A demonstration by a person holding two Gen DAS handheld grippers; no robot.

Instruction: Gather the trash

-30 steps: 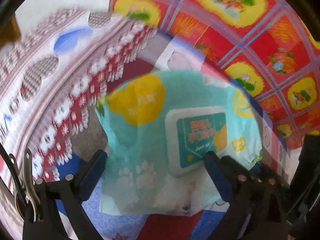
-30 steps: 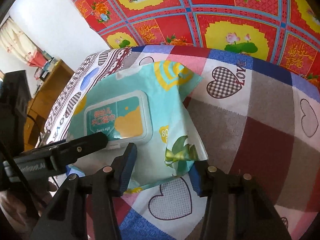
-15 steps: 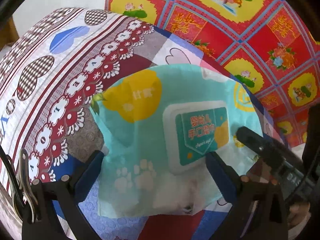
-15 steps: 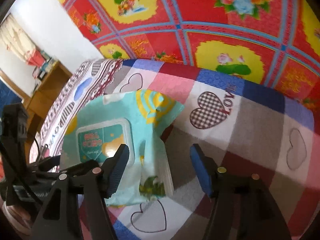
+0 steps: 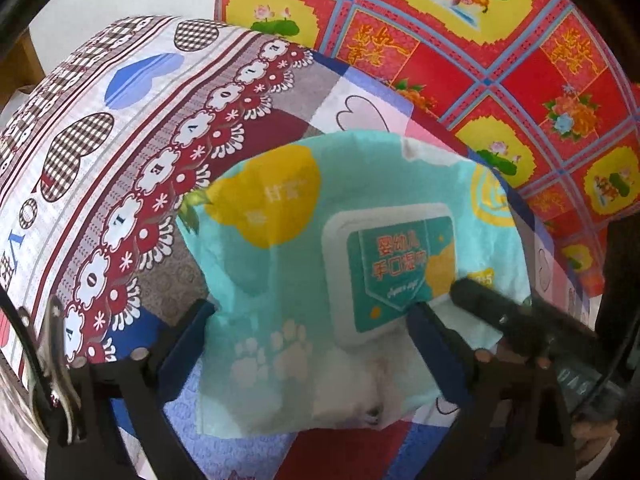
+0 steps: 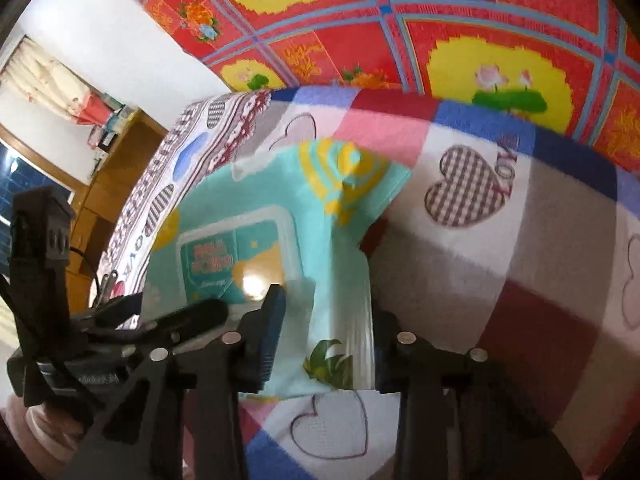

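From your left wrist, the wipes pack (image 5: 352, 264) lies on the heart-print blanket (image 5: 120, 168); its lid label's Chinese characters are too small to read surely. Your left gripper (image 5: 312, 328) stands spread around its near end.

From your right wrist, "LOVE" shows beside a blanket heart. Your right gripper (image 6: 324, 340) straddles the pack's (image 6: 280, 220) corner, fingers wide, neither clearly pressing.

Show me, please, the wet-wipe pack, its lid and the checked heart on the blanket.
wet-wipe pack (image 5: 280, 280), left wrist view, teal wrapper left of the lid
lid (image 5: 394, 270), left wrist view, green label
checked heart (image 6: 466, 192), right wrist view, heart's middle
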